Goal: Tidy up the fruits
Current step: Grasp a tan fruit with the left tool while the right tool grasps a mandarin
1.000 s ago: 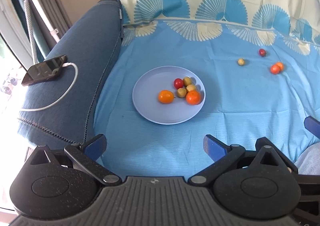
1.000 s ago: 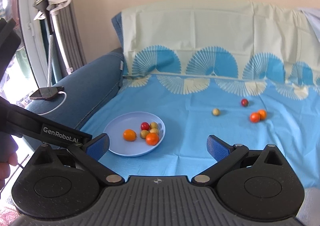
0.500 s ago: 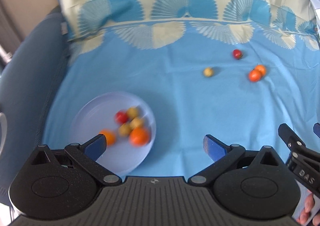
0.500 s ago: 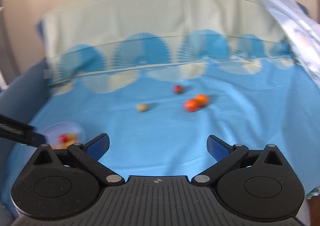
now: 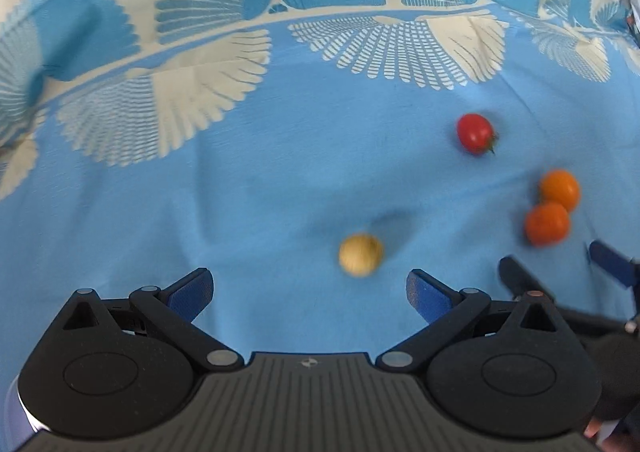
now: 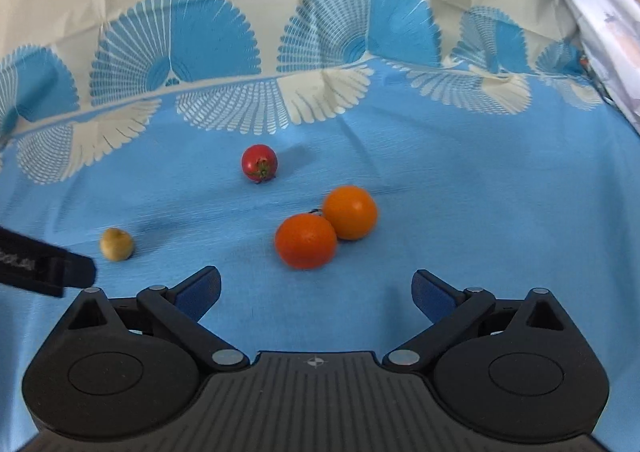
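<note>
Several loose fruits lie on the blue cloth. A small yellow fruit lies just beyond my open, empty left gripper, slightly right of its middle. A red tomato and two oranges lie to the right. In the right wrist view my open, empty right gripper faces the darker orange, with the lighter orange touching it behind, the tomato farther back and the yellow fruit at left. The plate is out of view.
The cloth's fan-patterned cream border rises at the back over the sofa backrest. A pale patterned fabric hangs at the far right. The left gripper's arm shows at the left edge of the right wrist view; the right gripper's finger shows at the right edge of the left one.
Both grippers have swung right and moved forward, away from the plate, which has left view. The loose fruits are now much closer. Both grippers stay open.
</note>
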`<state>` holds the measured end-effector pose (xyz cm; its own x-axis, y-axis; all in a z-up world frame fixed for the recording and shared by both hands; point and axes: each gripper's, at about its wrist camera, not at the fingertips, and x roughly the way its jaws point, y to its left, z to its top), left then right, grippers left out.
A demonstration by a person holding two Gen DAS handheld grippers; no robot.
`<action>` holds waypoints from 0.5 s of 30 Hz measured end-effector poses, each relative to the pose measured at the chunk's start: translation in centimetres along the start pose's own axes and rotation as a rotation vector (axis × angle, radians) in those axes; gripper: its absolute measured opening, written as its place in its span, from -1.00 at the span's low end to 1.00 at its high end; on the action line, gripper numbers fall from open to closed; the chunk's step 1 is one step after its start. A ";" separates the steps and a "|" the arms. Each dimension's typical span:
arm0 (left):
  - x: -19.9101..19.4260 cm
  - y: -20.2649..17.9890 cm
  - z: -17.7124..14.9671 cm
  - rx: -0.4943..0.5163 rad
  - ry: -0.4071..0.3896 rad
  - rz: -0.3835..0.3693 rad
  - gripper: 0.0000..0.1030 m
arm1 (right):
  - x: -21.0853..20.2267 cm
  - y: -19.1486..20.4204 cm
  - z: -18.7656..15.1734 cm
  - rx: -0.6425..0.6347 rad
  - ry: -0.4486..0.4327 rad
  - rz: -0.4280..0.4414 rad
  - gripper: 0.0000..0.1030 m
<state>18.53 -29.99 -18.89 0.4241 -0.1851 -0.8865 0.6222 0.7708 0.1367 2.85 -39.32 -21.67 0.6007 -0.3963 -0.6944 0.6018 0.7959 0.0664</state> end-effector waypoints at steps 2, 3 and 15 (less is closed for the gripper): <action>1.3 -0.2 0.6 0.004 0.015 -0.017 0.99 | 1.3 0.3 0.0 0.021 -0.007 -0.016 0.90; 1.8 -0.3 0.8 0.012 0.027 -0.018 0.99 | 1.6 0.7 -0.2 0.008 -0.034 -0.036 0.90; -0.2 0.6 0.1 -0.040 0.004 -0.122 -0.44 | 0.8 0.1 -0.1 0.034 -0.082 -0.009 -0.27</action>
<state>18.84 -29.55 -18.57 0.3438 -0.2767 -0.8973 0.6420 0.7667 0.0096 3.36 -39.48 -22.28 0.6357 -0.4403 -0.6341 0.6237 0.7769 0.0858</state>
